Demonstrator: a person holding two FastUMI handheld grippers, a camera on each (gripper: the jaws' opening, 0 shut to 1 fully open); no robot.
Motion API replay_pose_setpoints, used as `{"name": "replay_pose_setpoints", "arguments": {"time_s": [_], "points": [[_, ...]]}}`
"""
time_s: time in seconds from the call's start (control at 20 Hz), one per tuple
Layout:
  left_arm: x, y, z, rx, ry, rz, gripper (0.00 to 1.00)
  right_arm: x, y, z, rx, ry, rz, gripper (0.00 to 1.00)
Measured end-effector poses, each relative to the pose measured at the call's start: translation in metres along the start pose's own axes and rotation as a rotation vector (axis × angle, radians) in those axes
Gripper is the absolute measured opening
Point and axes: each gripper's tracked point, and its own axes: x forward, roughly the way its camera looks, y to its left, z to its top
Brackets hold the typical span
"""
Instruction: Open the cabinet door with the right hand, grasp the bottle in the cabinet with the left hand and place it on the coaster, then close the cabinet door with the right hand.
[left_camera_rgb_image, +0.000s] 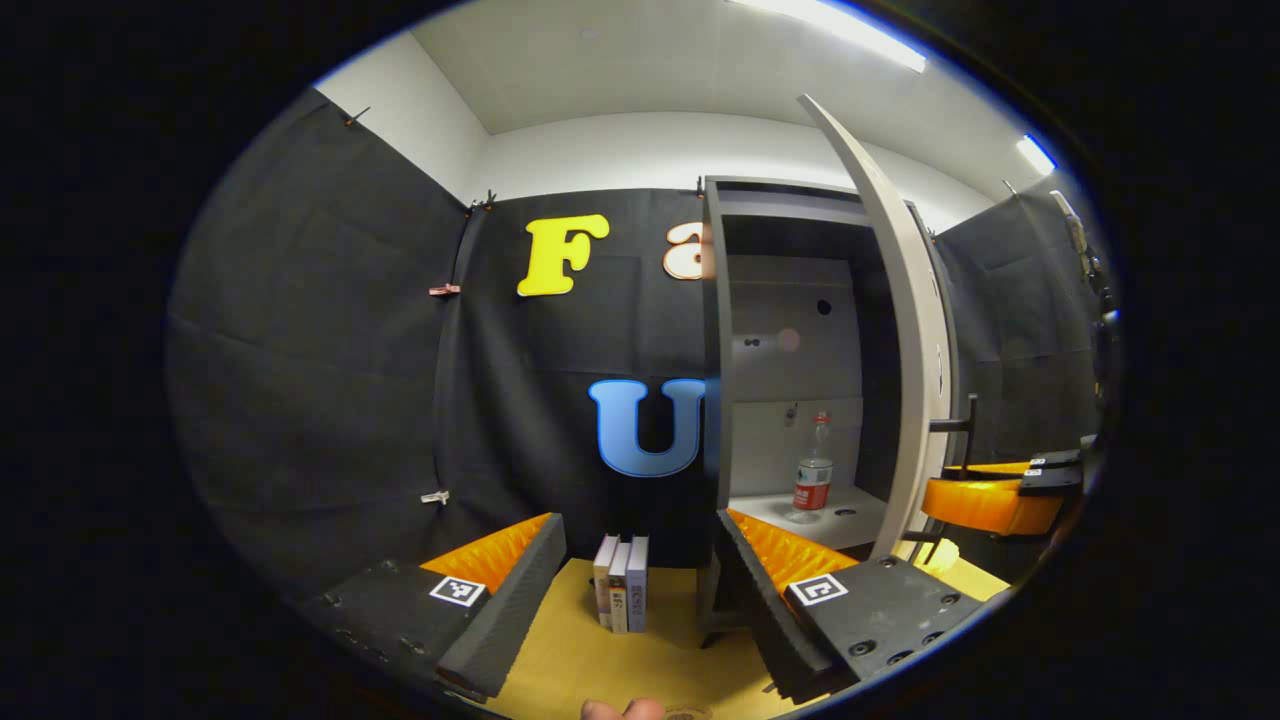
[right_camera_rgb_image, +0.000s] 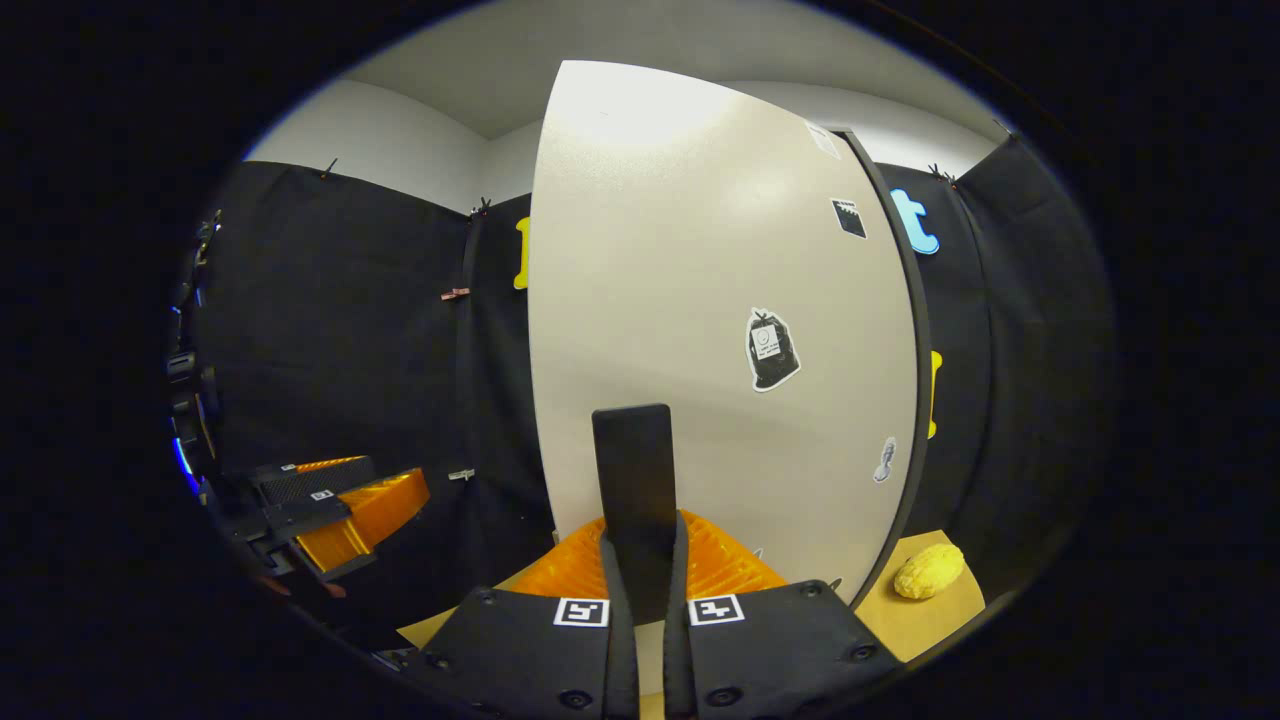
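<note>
the cabinet door (right_camera_rgb_image: 700, 330) stands swung open, its black handle (right_camera_rgb_image: 633, 500) pinched between the pressed-together fingers of the right gripper (right_camera_rgb_image: 640, 610), seen in the right gripper view. in the left gripper view the left gripper (left_camera_rgb_image: 640, 590) hangs in front of the cabinet (left_camera_rgb_image: 790, 350) with its jaws spread wide and nothing between them. the bottle (left_camera_rgb_image: 813, 470) (clear, with a red label) stands upright on the cabinet's white shelf (left_camera_rgb_image: 850, 520), near the shelf's front edge, well apart from the left gripper. three books (left_camera_rgb_image: 621, 580) stand upright on the yellow bench (left_camera_rgb_image: 570, 670), just left of the cabinet's base. a yellow lumpy object (right_camera_rgb_image: 929, 571) lies on the bench's surface beyond the door's hinged edge.
</note>
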Motion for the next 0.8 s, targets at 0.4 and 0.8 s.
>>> {"name": "replay_pose_setpoints", "arguments": {"time_s": [0.4, 0.8], "points": [[0.020, -0.069, -0.002, -0.015, 0.000, -0.113, 0.94, -0.050, -0.042, 0.005, -0.011, -0.004, -0.081, 0.13], [0.044, -0.141, -0.002, -0.025, -0.011, -0.232, 0.95, -0.081, -0.097, 0.013, -0.017, -0.026, -0.232, 0.13]]}}
